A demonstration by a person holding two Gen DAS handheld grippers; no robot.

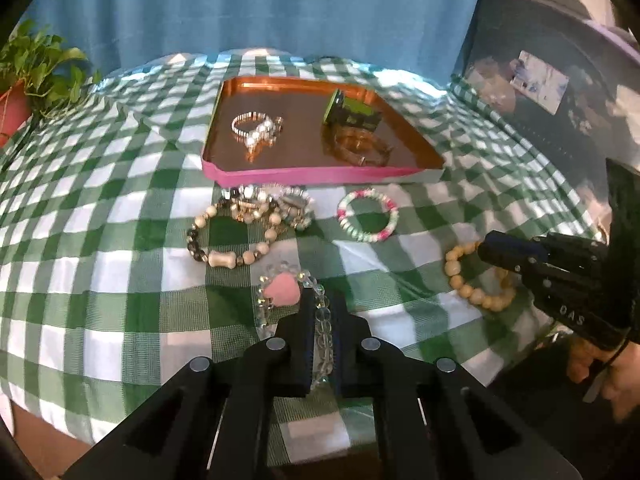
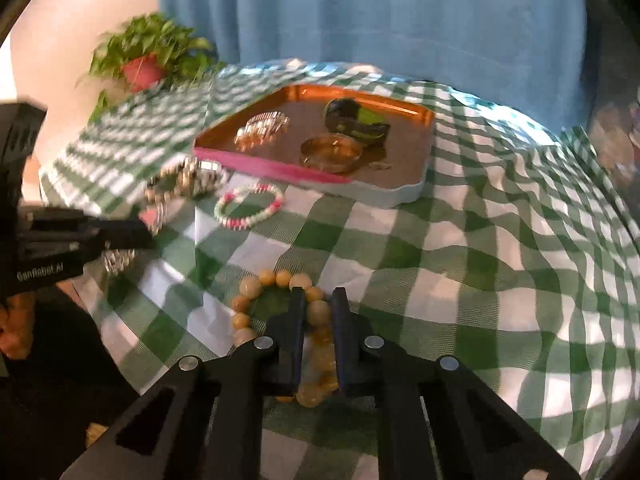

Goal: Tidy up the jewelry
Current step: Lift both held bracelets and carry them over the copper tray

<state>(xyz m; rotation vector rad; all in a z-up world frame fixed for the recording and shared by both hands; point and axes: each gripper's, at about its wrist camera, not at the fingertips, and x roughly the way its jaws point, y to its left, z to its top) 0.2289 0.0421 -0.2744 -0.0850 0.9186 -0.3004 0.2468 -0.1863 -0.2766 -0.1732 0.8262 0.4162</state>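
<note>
My left gripper [image 1: 323, 300] is shut on a clear crystal bead bracelet [image 1: 322, 336] with a pink heart charm [image 1: 282, 289], on the checked cloth. My right gripper [image 2: 317, 298] is shut on a yellow wooden bead bracelet [image 2: 276, 280]; the bracelet also shows in the left wrist view [image 1: 466, 286], with the right gripper [image 1: 486, 246] over it. The copper tray [image 1: 320, 174] with a pink front wall holds a pearl piece [image 1: 256, 130], a brown bracelet [image 1: 360, 146] and a green box [image 1: 352, 114]. A pink-and-white bead bracelet [image 1: 368, 216] and a pile of mixed bracelets [image 1: 248, 224] lie before the tray.
A potted plant [image 1: 24, 80] stands at the table's far left. A blue curtain [image 1: 260, 8] hangs behind the table. The green-and-white checked cloth [image 1: 100, 260] covers the table; its front edge drops off close below my left gripper.
</note>
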